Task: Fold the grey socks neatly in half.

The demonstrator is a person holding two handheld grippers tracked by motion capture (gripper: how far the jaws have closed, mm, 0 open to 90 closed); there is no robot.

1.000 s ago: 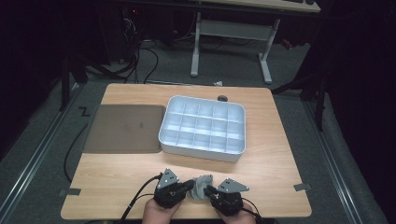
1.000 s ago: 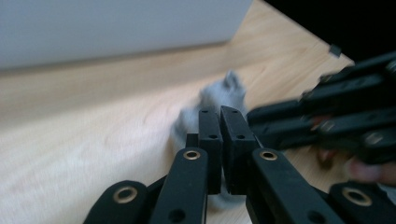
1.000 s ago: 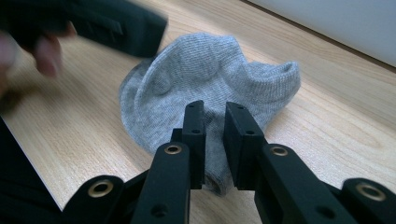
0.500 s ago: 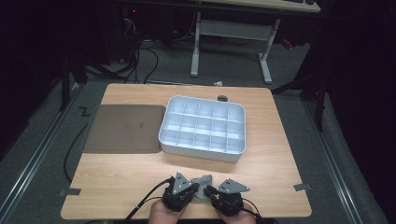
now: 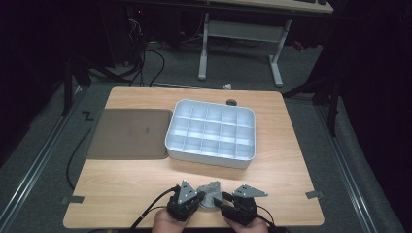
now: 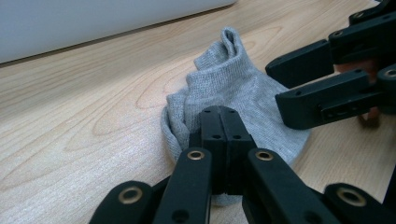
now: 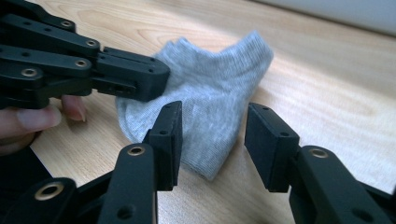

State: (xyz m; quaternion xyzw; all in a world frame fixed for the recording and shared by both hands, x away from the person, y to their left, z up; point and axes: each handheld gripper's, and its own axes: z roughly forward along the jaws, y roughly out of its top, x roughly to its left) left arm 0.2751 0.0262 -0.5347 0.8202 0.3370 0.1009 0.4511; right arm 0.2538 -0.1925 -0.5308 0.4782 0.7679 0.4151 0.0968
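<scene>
No readable text, label or number anywhere

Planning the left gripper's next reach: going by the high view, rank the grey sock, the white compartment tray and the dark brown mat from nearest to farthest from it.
1. Grey sock: pinched by the left gripper, near table edge.
2. Dark brown mat: farther back, left.
3. White compartment tray: farther back, centre-right; too close to the mat to rank surely.
</scene>
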